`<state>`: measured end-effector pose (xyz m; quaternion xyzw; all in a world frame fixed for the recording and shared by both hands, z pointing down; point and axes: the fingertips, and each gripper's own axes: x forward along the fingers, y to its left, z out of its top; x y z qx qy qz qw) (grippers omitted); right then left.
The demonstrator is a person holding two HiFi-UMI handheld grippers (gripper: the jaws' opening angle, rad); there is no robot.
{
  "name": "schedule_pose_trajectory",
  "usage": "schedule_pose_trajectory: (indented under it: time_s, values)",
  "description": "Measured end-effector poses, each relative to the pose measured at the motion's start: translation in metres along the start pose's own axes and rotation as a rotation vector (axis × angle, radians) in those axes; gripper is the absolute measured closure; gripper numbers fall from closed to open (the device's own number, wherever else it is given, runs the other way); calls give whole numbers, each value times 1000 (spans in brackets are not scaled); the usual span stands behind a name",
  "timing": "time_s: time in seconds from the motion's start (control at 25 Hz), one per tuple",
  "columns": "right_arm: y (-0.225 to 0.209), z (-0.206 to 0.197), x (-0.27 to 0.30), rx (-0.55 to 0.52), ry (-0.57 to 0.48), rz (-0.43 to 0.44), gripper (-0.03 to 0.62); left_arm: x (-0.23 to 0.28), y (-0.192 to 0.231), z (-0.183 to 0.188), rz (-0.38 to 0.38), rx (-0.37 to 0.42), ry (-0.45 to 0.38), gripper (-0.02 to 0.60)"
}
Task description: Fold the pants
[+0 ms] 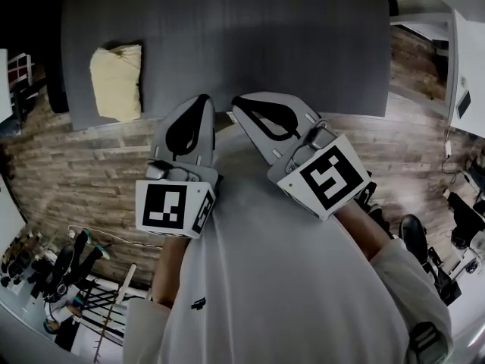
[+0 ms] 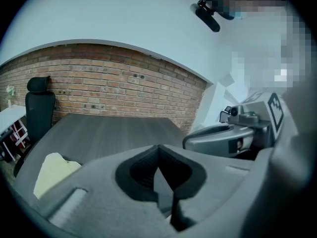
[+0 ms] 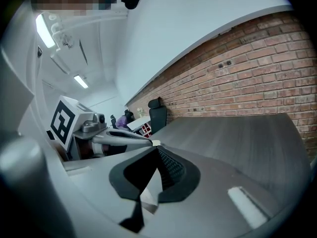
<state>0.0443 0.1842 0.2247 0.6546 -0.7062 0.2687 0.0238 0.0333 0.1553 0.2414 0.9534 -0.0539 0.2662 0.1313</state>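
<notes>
A pale yellow garment, folded into a small stack, lies near the left edge of the dark grey table; the left gripper view shows that folded garment low at the left. My left gripper is shut and empty, held at the table's near edge, right of the stack. Beside it my right gripper is shut and empty too, tip close to the left one. In the left gripper view the left gripper has its jaws together. In the right gripper view the right gripper is likewise shut over bare tabletop.
A brick wall runs behind the table, with a black office chair at its far left corner. Wood-plank floor surrounds the table. Tools and cables lie on the floor at lower left; white furniture stands at right.
</notes>
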Motion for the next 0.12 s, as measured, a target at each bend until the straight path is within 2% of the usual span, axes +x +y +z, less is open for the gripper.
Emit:
schedule_pose_trajectory:
  time_s: [0.12]
  values:
    - [8,-5,1,18,5,3,592,-8,0,-6,-4,-4,21,578]
